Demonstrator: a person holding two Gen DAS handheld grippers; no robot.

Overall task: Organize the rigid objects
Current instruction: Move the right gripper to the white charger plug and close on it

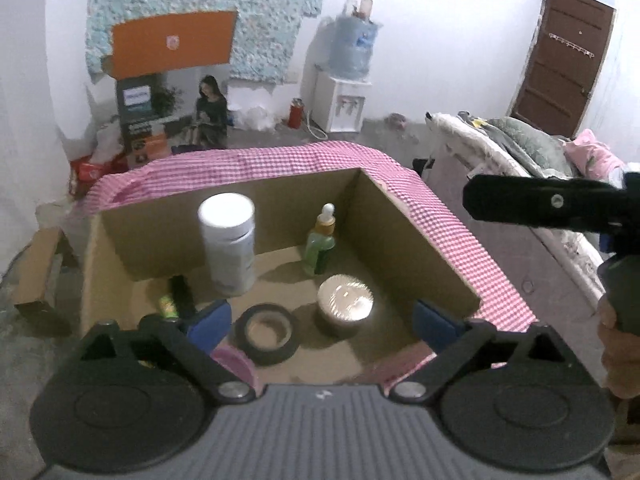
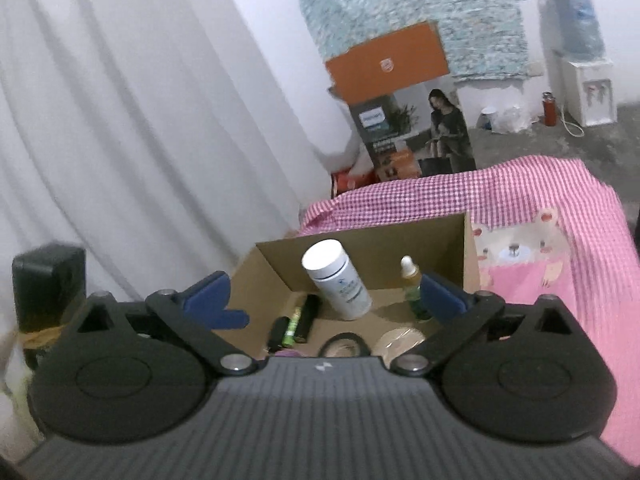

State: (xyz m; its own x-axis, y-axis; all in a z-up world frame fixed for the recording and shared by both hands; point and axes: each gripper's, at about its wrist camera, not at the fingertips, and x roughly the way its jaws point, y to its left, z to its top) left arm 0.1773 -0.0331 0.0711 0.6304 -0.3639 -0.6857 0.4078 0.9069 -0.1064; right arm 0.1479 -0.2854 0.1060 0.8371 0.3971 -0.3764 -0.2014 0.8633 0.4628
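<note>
An open cardboard box point(image 1: 416, 240) stands on a pink checked cloth point(image 1: 256, 162). Inside it stand a white bottle point(image 1: 228, 240) and a green dropper bottle point(image 1: 320, 246). On the box floor lie a black tape roll point(image 1: 266, 332), a round shiny-lidded tin point(image 1: 346, 304), and small dark items with a green tube point(image 2: 292, 326) at the left. My left gripper point(image 1: 320, 312) hovers open above the box's near side, nothing between its blue pads point(image 1: 210, 320). My right gripper point(image 2: 332, 300) is open too, holding nothing, near the box point(image 2: 360, 240); its black body point(image 1: 552, 204) shows at the right.
A hand point(image 1: 618, 344) holds the right gripper's handle. A bed with bedding point(image 1: 520, 140) lies to the right. A water dispenser point(image 1: 344, 100), printed boxes point(image 1: 172, 116) and a brown door point(image 1: 560, 60) line the far wall. A white curtain point(image 2: 120, 120) hangs at the left.
</note>
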